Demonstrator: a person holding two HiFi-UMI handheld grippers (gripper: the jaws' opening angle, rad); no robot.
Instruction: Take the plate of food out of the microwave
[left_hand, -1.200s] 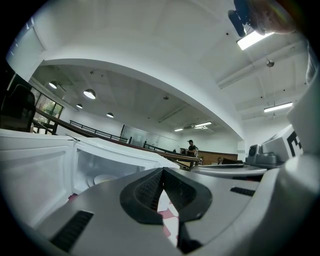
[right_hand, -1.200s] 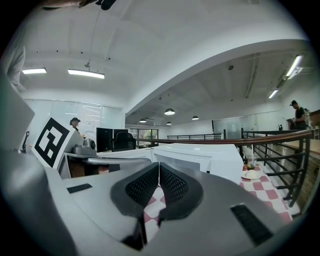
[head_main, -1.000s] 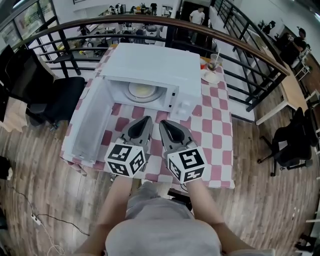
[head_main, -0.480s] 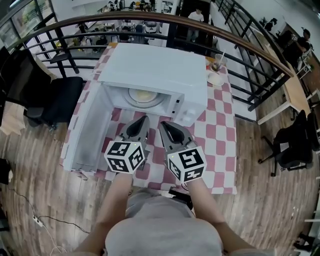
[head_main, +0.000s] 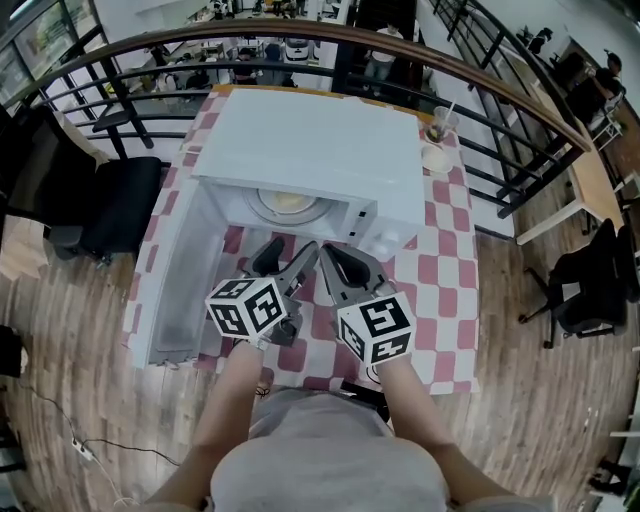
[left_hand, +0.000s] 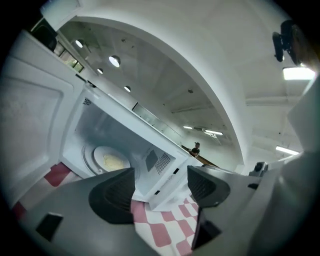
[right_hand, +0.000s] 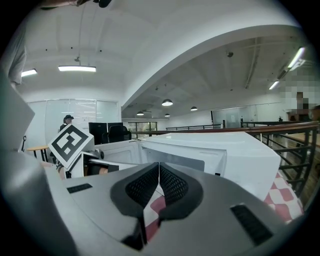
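Plate of food (head_main: 285, 203) sits on the turntable deep inside the open microwave (head_main: 310, 140), a pale round plate with a yellowish heap in its middle; the left gripper view shows it at the back of the lit cavity (left_hand: 114, 161), untouched and well apart from both claws. Widest of all is the wooden floor (head_main: 90, 330), with a curved dark railing (head_main: 300, 40) arching behind the table. A black office chair (head_main: 110, 200) stands at the table's left side. The table (head_main: 440, 260) wears a pink and white checked cloth, and the white microwave takes up most of its top. Its door (head_main: 185, 270) is swung fully out to the left, inner face showing. In front of the oven mouth the person holds both claws side by side over the cloth, pointing at the cavity. The left gripper (head_main: 287, 258) has just been opening its jaws, which now stand wide, with only the cloth and the microwave's lower front edge seen through the gap (left_hand: 160, 187) and nothing gripped. The right gripper (head_main: 332, 255) has its ribbed pads pressed together and holds nothing (right_hand: 159, 175); its view looks over the microwave's top (right_hand: 225, 150) and catches the left claw's marker cube (right_hand: 70, 142). At the table's far right corner a cup with a straw (head_main: 437, 128) stands beside a small saucer (head_main: 437, 158).
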